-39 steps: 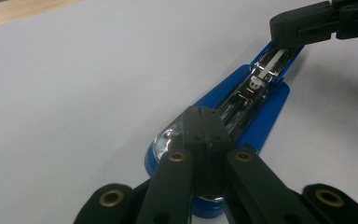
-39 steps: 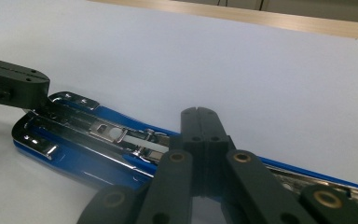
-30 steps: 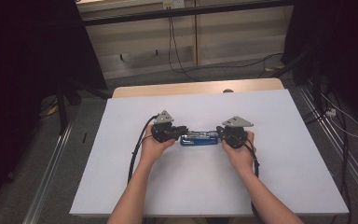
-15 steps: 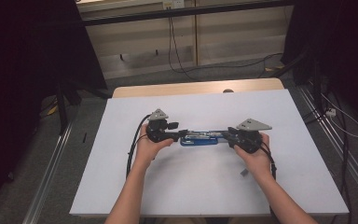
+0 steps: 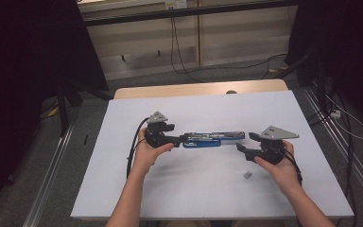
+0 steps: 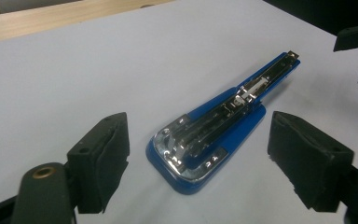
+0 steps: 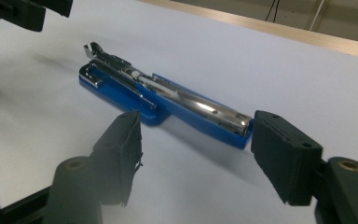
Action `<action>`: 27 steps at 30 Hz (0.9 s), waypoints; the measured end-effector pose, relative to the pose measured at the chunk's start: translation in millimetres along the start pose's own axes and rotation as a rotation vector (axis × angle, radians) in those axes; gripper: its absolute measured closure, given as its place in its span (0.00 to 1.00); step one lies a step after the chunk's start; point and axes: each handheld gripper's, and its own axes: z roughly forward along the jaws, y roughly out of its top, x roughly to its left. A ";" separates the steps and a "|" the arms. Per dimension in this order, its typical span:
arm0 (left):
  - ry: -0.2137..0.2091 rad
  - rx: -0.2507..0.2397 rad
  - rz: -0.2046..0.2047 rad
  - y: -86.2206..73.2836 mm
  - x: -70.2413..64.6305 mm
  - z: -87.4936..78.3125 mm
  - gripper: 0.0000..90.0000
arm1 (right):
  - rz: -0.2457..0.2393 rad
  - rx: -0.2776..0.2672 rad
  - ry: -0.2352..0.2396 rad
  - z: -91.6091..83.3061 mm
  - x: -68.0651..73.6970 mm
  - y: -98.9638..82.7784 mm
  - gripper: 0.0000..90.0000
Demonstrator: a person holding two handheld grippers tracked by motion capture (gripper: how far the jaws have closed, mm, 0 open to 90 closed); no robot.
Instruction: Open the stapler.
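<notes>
Table (image 5: 123,189) under my hands: white top, pale wood strip along far edge. Blue stapler (image 5: 212,139) lies flat near middle, opened out full length, metal magazine facing up, long axis running left-right across table. In left gripper view stapler (image 6: 214,135) sits directly on white surface, wide rounded end nearest me. Small grey piece (image 5: 247,175) lies on top to right of stapler, nearer my edge, well apart from it; too small to identify.
</notes>
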 end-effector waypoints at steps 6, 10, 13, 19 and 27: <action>0.022 0.004 -0.006 -3.6 -0.5 -7.6 0.19 | 0.005 0.008 0.019 -6.1 -0.4 -5.4 0.28; 0.036 0.019 -0.011 -7.3 -2.1 -13.9 0.17 | -0.006 0.018 0.042 -8.2 3.4 -8.9 0.26; 0.044 0.019 -0.010 -10.9 -3.3 -18.3 0.16 | -0.005 0.021 0.049 -10.6 3.8 -10.8 0.24; 0.069 0.006 -0.027 -16.8 0.0 -27.5 0.14 | -0.006 0.025 0.063 -18.5 1.5 -17.0 0.17; 0.077 0.006 0.000 -19.9 -5.3 -32.1 0.14 | 0.002 0.038 0.081 -30.8 -4.1 -24.3 0.15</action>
